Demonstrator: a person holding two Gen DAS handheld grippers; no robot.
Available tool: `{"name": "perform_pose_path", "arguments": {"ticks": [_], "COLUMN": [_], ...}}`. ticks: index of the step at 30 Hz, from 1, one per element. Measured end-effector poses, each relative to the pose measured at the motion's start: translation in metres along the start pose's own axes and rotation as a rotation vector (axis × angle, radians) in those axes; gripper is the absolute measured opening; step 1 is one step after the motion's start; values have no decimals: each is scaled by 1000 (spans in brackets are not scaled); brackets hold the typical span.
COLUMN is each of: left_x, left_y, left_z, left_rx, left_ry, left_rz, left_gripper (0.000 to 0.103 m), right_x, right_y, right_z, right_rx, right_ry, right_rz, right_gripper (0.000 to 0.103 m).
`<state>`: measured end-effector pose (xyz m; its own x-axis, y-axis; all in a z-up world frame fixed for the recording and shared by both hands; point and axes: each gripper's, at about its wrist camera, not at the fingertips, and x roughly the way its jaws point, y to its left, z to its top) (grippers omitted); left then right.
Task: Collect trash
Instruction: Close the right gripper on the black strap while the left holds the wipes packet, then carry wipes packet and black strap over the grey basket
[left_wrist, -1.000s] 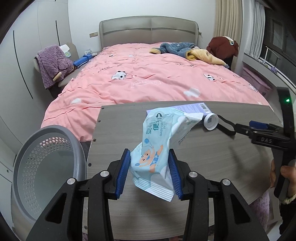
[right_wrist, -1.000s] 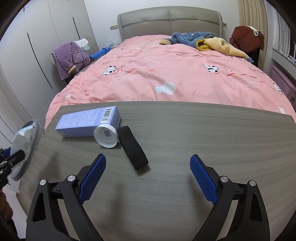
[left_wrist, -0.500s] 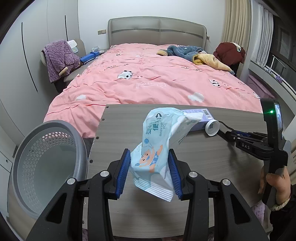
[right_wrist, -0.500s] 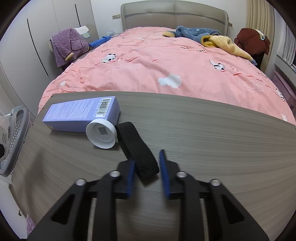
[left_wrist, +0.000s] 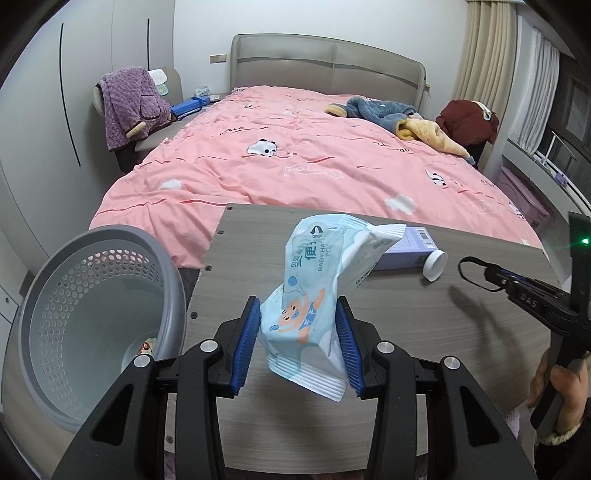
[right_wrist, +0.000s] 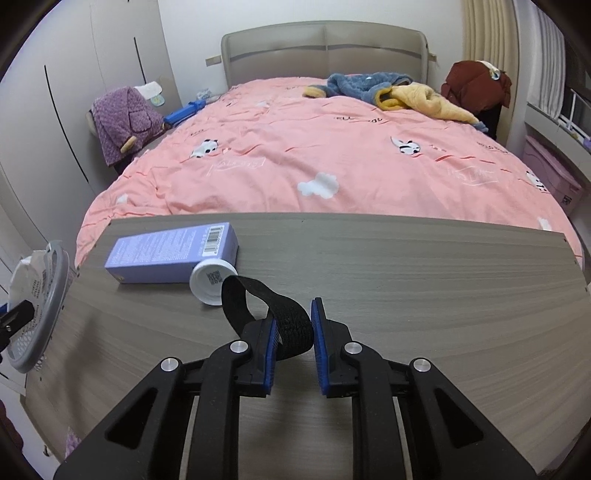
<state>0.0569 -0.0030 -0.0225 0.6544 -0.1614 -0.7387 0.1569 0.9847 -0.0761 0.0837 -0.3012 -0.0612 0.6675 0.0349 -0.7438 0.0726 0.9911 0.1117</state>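
Pinching a limp black fabric strap (right_wrist: 280, 317) off-centre, the right gripper (right_wrist: 293, 345) risks dropping it short of the grey perforated bin (left_wrist: 92, 317).

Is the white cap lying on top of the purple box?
No, the white cap rests on the table beside the purple box, at its near corner, not on top of it.
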Motion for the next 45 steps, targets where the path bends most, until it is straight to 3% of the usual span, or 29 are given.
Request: {"name": "perform_pose_path", "arguments": {"ticks": [9,28,35,45], "left_x": [-3,-15,-15,-13], "left_y": [45,205,235,250], "left_z": [2,-35,-42,-44], "left_rx": [-83,-306,-320,-327], "left_ry": [-22,26,43,65], "left_rz": [34,257,292,294], "left_gripper": [41,41,41,41], "right_x": [-23,15,25,35], "right_y": [45,281,334,371], "right_z": [7,17,5,4], "right_rx": [-22,-325,-399,-466], "right_ry": [-30,79,121,143], "right_rz": [66,425,473,484], "right_gripper": [17,18,18,20]}}
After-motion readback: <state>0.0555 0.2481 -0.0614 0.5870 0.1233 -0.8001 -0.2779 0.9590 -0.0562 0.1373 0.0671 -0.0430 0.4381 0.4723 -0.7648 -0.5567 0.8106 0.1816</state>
